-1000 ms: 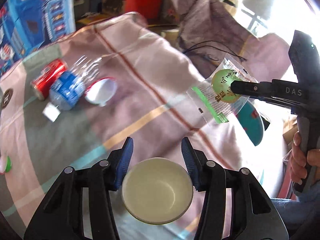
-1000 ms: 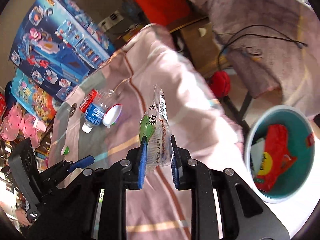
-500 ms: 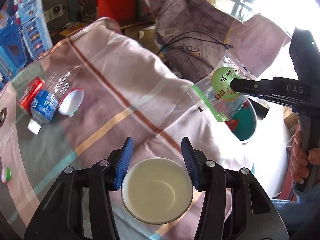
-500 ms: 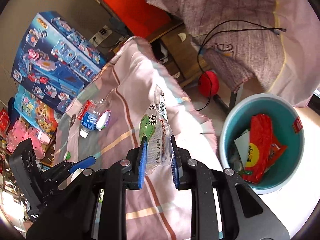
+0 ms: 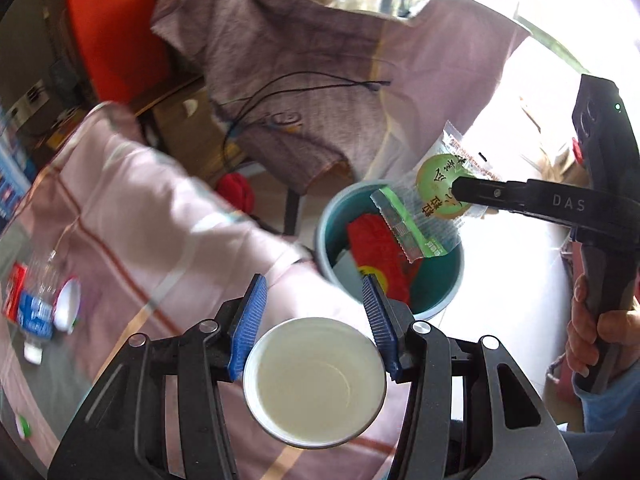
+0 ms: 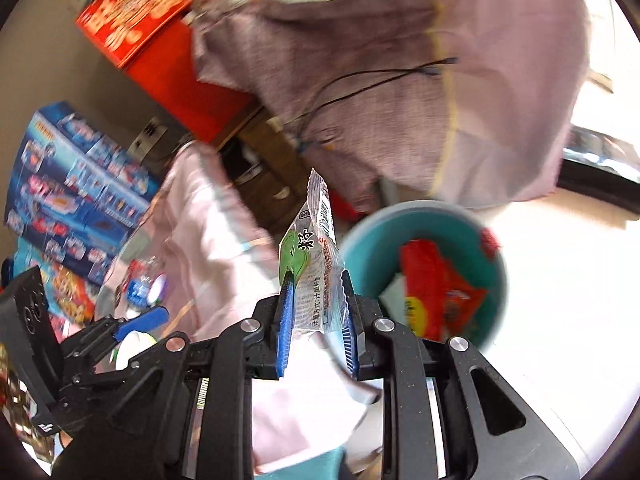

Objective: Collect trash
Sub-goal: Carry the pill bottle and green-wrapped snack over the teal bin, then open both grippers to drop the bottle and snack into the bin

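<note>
My left gripper (image 5: 314, 300) is shut on a white paper cup (image 5: 315, 382), mouth toward the camera, over the table's edge. My right gripper (image 6: 316, 276) is shut on a clear and green snack wrapper (image 6: 314, 248); in the left wrist view that wrapper (image 5: 434, 200) hangs over a teal bin (image 5: 326, 236) on the floor. The bin (image 6: 496, 268) holds a red wrapper (image 6: 436, 284) and some paper. A blue-labelled bottle (image 5: 36, 312), a red can (image 5: 14, 288) and a white lid (image 5: 66, 304) lie on the table at far left.
A pink checked cloth (image 5: 140, 216) covers the table. Beyond it a purple cloth (image 5: 304, 80) with a black cable drapes over furniture. A red box (image 5: 112, 32) and blue toy boxes (image 6: 72, 196) stand behind. A person's hand (image 5: 600, 332) grips the right tool.
Both grippers have swung rightward off the table toward the teal bin, each keeping its load. The wrapper now hangs over the bin, and the bottle and can have slid to the far left.
</note>
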The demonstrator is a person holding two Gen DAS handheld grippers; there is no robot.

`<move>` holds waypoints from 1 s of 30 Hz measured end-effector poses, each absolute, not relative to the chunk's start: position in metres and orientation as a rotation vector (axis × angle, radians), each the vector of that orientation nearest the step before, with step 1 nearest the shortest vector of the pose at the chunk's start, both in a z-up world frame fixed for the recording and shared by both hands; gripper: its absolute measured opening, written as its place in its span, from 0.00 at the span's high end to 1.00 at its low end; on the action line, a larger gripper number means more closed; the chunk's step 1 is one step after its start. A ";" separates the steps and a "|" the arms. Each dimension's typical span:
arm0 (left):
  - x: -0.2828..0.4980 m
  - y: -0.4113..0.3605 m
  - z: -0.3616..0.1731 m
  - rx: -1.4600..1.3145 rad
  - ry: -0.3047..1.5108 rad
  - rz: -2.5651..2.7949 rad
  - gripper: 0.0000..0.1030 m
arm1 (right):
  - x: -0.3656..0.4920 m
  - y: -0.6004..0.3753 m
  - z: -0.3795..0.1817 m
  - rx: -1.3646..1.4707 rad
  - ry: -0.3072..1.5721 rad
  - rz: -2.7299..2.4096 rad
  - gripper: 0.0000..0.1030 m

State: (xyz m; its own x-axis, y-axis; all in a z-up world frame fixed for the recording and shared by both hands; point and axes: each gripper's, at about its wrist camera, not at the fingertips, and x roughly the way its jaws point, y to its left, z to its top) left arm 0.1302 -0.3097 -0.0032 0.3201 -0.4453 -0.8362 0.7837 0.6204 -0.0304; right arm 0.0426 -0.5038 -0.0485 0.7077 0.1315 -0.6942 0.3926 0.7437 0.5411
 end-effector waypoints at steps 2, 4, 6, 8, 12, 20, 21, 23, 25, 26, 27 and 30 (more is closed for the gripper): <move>0.126 -0.331 -0.005 0.439 0.933 -0.871 0.50 | 0.031 -0.520 -0.055 0.759 0.791 -0.192 0.80; 0.122 -0.349 -0.008 0.452 0.931 -0.898 0.50 | 0.024 -0.532 -0.061 0.772 0.799 -0.215 0.80; 0.120 -0.366 -0.012 0.457 0.937 -0.921 0.50 | 0.017 -0.543 -0.067 0.787 0.811 -0.233 0.80; 0.119 -0.379 -0.017 0.458 0.945 -0.937 0.50 | 0.014 -0.550 -0.071 0.792 0.822 -0.249 0.80; 0.123 -0.403 -0.029 0.455 0.969 -0.960 0.50 | 0.009 -0.562 -0.079 0.794 0.847 -0.276 0.80; 0.134 -0.432 -0.057 0.453 1.027 -1.003 0.50 | 0.012 -0.578 -0.093 0.804 0.890 -0.318 0.80; 0.135 -0.435 -0.061 0.451 1.035 -1.009 0.50 | 0.014 -0.579 -0.094 0.805 0.895 -0.322 0.80; 0.138 -0.439 -0.067 0.450 1.052 -1.016 0.49 | 0.017 -0.581 -0.096 0.806 0.905 -0.328 0.80; 0.140 -0.440 -0.071 0.447 1.059 -1.018 0.35 | 0.020 -0.582 -0.099 0.806 0.914 -0.332 0.80; 0.141 -0.440 -0.072 0.450 1.058 -1.011 0.30 | 0.022 -0.582 -0.100 0.806 0.920 -0.331 0.80; 0.141 -0.439 -0.073 0.452 1.054 -1.006 0.22 | 0.024 -0.582 -0.101 0.806 0.925 -0.331 0.80; 0.142 -0.433 -0.074 0.458 1.049 -0.992 0.20 | 0.030 -0.579 -0.103 0.799 0.939 -0.325 0.80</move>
